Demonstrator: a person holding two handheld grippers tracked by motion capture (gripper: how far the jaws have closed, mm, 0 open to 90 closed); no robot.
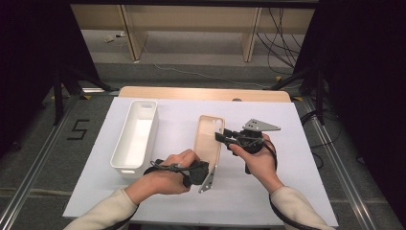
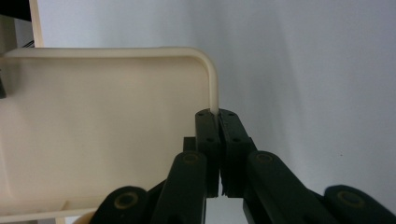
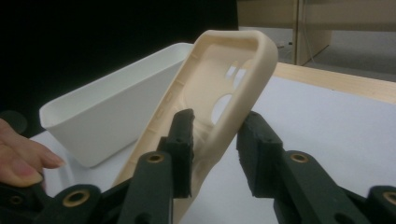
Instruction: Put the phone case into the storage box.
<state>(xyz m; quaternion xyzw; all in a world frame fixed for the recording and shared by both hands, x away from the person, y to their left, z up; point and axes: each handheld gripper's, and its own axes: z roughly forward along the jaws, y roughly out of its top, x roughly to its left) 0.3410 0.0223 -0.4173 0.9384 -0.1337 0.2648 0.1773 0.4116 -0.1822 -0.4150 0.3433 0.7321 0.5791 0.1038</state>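
At table centre, we hold the beige phone case (image 1: 208,140) raised on edge, with the white bin (image 1: 135,135) at its 9 o'clock. The left gripper (image 2: 217,115) is clamped tight on the rim at the case's near corner. The right gripper (image 3: 215,135) straddles the side wall by the camera cutout; its jaws are narrow, one pad touching and the other just clear. We judge the case light, thin and flexible, likely to bow under pressure. Take hold at the stiffer rim, not the flat back.
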